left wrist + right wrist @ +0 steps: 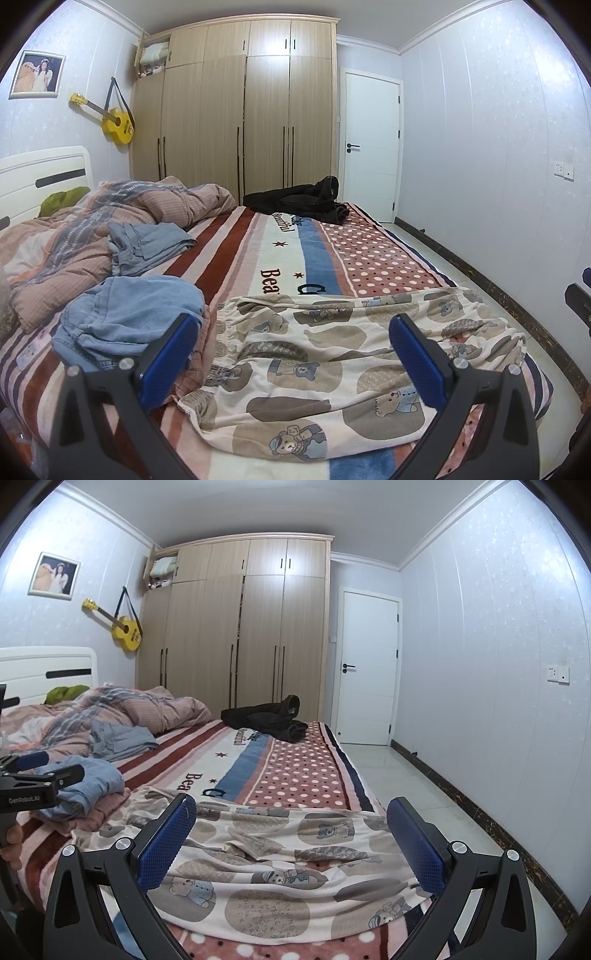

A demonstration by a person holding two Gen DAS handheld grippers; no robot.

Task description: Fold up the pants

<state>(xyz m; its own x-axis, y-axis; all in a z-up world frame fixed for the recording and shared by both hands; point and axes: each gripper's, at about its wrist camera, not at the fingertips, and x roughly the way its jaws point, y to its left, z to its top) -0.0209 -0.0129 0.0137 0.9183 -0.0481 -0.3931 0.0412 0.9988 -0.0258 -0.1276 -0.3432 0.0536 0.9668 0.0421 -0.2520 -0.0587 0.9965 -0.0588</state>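
Cream pants with a bear print (314, 373) lie spread across the near end of the bed, waistband to the left; they also show in the right wrist view (280, 871). My left gripper (295, 332) is open and empty, hovering just above the pants, blue pads (168, 362) wide apart. My right gripper (291, 818) is open and empty too, above the pants near the bed's right side. The left gripper also shows at the left edge of the right wrist view (40, 771).
A striped and dotted blanket (258, 251) covers the bed. Blue clothes (125, 317) and a crumpled quilt (122, 210) lie to the left. A black garment (306, 201) lies at the far end. Tiled floor (406, 775) runs along the right.
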